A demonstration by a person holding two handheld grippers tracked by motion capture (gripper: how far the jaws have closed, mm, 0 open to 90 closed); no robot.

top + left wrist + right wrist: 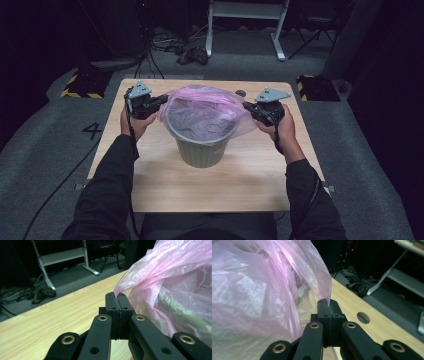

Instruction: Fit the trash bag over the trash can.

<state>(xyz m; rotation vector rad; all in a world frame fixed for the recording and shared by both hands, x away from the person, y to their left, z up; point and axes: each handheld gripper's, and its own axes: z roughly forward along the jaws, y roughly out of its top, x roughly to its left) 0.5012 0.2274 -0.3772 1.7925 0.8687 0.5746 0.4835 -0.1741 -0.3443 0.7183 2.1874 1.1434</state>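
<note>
Your left gripper [159,101] is fully closed, pinching the edge of the pink bag [205,111] at nine o'clock of the bin [202,145]. Your right gripper [248,107] is likewise clamped shut on the bag's opposite edge, at three o'clock. The green bin stands upright at the middle of the desk [150,185], and the bag drapes loosely over its mouth, billowing above the rim. To seat the liner well, pull both edges outward evenly, then lower them together past the rim. Keep the film taut but gentle, since thin plastic likely tears or slips. Watch that the light bin does not tip.
</note>
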